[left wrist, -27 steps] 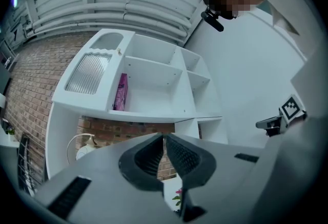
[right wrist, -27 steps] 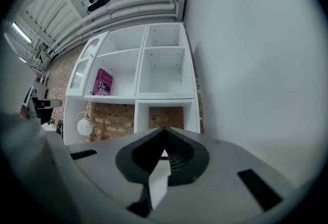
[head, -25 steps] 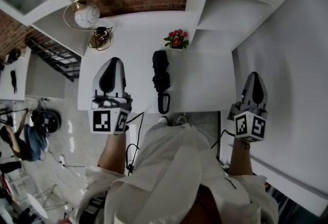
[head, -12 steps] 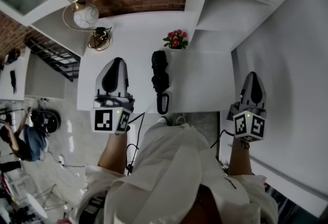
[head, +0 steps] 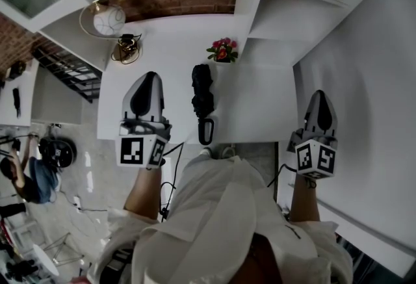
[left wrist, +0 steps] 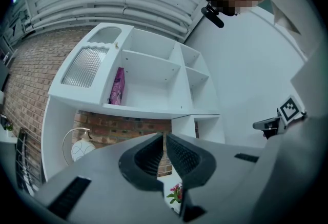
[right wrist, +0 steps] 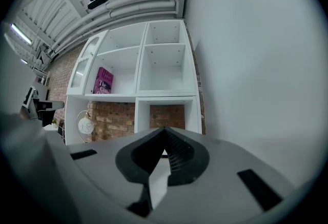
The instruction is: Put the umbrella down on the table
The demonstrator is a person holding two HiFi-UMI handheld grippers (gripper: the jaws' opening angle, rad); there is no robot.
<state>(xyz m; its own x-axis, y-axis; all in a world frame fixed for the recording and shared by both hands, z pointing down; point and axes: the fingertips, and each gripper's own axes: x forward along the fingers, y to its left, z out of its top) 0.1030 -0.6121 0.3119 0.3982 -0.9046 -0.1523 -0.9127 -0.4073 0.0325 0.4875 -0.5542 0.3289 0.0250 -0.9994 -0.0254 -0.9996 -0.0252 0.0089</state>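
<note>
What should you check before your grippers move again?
1. Umbrella down on the table: ok. The folded umbrella lies flat on the white table.
2. Left gripper empty: ok. The left gripper has its jaws together with nothing between them.
3. Right gripper empty: ok. The right gripper is shut on nothing too.
4. Grippers clear of the umbrella: ok. The left one is beside it, not touching; the right one is far off to the side.
5. Umbrella safe from slipping off: cannot tell. Its handle end lies close to the near edge.
6. Flowers safe: ok. The flowers stand upright just past the umbrella's far end.
</note>
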